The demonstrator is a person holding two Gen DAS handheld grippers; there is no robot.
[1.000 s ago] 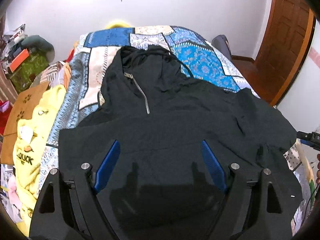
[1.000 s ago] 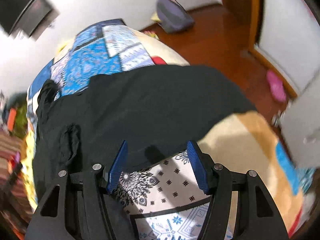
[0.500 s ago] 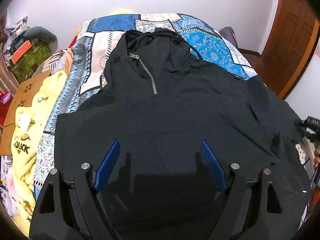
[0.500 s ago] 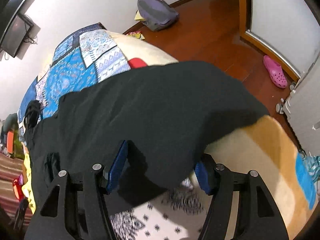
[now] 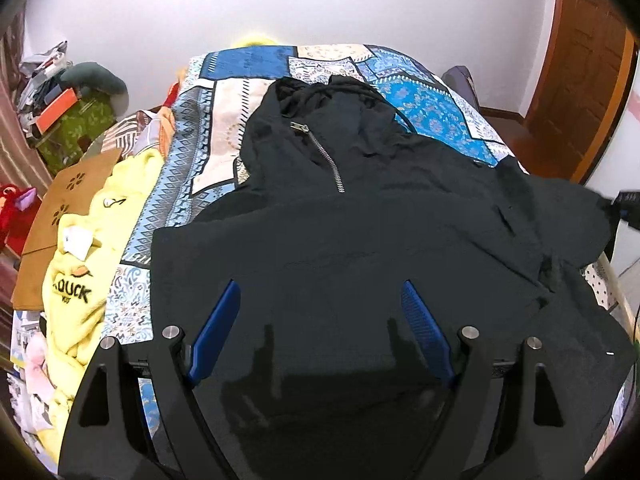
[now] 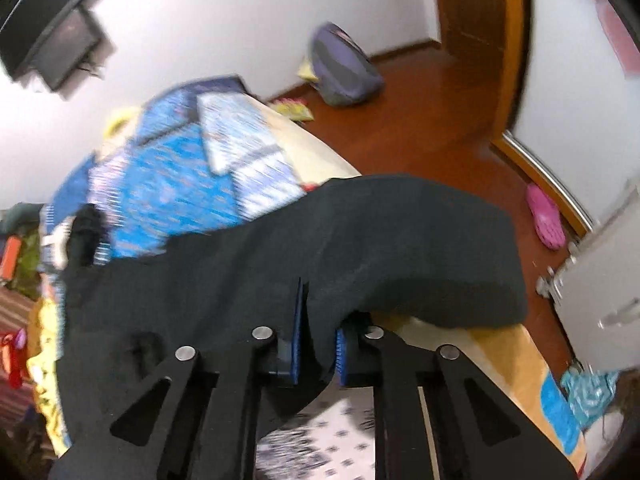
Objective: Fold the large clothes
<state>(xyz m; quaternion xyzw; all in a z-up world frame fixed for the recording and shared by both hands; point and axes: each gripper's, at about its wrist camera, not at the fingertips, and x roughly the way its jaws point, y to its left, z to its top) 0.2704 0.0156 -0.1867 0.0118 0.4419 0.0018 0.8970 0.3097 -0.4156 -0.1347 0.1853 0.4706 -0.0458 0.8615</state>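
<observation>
The right hand-held gripper [image 6: 318, 344] has its jaws closing, and its blue pads [image 6: 297, 344] already pinch a fold of the black hooded pullover [image 6: 280, 264]; the sleeve end drapes over and past the pads toward the floor side of the bed. The left hand-held gripper [image 5: 320, 320] hangs over the lower front of the same pullover [image 5: 340, 240] with its jaws wide apart and nothing between its blue pads [image 5: 216, 328].

The pullover lies face up along the bed [image 5: 256, 92], hood at the far end, its short metal zip [image 5: 320, 152] running down from the neck. The far sleeve is lifted at the right edge of the left wrist view, where a dark piece of the other gripper shows.

Under it is a patchwork bedspread of blue, cream and patterned panels. Beside the pullover, on the left of the bed, sits a yellow garment [image 5: 80, 280] printed with black letters that read "QUCK", though the first letter is partly folded, so it may be "DUCK". A pink clog [image 6: 546, 220] lies on the wooden floor, and a grey-purple backpack [image 6: 344, 68] rests by the wall.
</observation>
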